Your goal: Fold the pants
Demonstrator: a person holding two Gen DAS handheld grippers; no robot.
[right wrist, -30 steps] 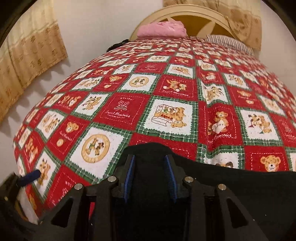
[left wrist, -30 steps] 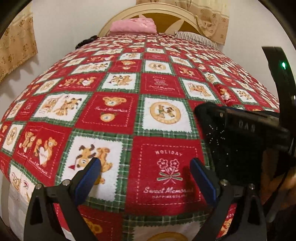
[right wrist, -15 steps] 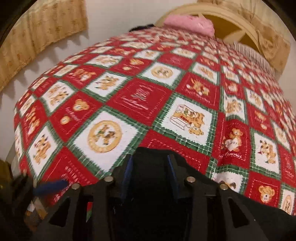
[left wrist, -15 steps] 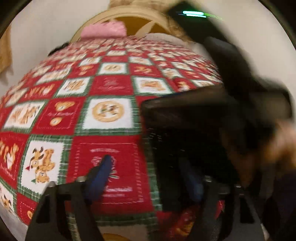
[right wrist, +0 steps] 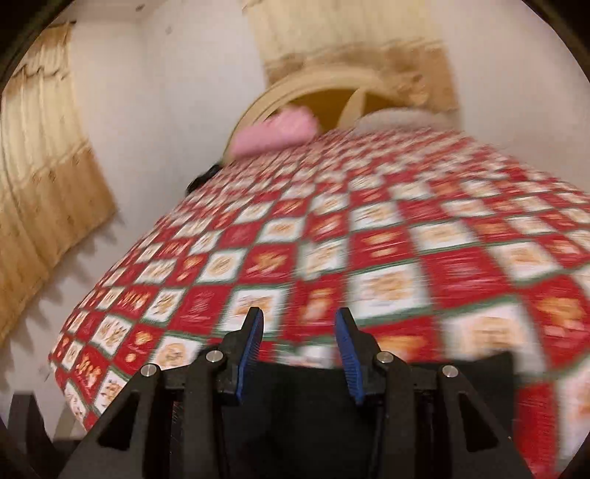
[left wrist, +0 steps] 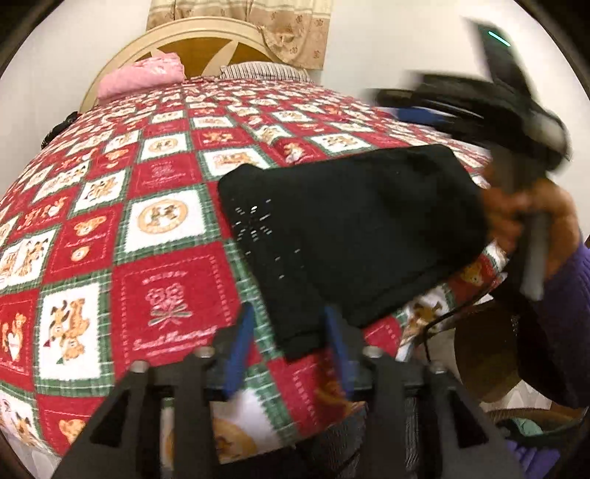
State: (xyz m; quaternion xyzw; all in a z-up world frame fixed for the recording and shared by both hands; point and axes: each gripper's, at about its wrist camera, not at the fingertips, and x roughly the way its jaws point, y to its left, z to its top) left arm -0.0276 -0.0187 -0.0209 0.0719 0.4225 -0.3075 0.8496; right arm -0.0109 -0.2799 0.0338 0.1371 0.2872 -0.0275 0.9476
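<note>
A bed [left wrist: 110, 228] fills the room, covered by a quilt [left wrist: 166, 280] of red and white squares with teddy bears, edged in green. Against the wall at its far end stands a curved cream headboard [left wrist: 206, 35], with a pink pillow [left wrist: 142, 75] to the left and a striped pillow [left wrist: 263, 70] to the right. Tan patterned curtains [left wrist: 291, 25] hang above.

Nearest the left side, the left gripper [left wrist: 289, 342] points down at the near edge of the bed. Its blue-padded jaws have just been closing. A narrow end of the black pants [left wrist: 350, 235] lies between them, but there is bare quilt beside the left pad, and the blur leaves it unclear whether the pads are pinching the cloth.

The pants lie on the near right part of the quilt as a folded dark slab, running from the left gripper up and to the right.

Further right, a person's hand [left wrist: 531, 217], in a purple sleeve [left wrist: 560, 317], grasps the handle of the right gripper [right wrist: 298, 346], which is raised above the bed and blurred. Seen from its own camera, its two blue pads stand apart with only quilt visible between them; nothing is gripped. The black cloth lies low, under its body. A brown basket [left wrist: 486, 361] sits beside the bed at the far right.
</note>
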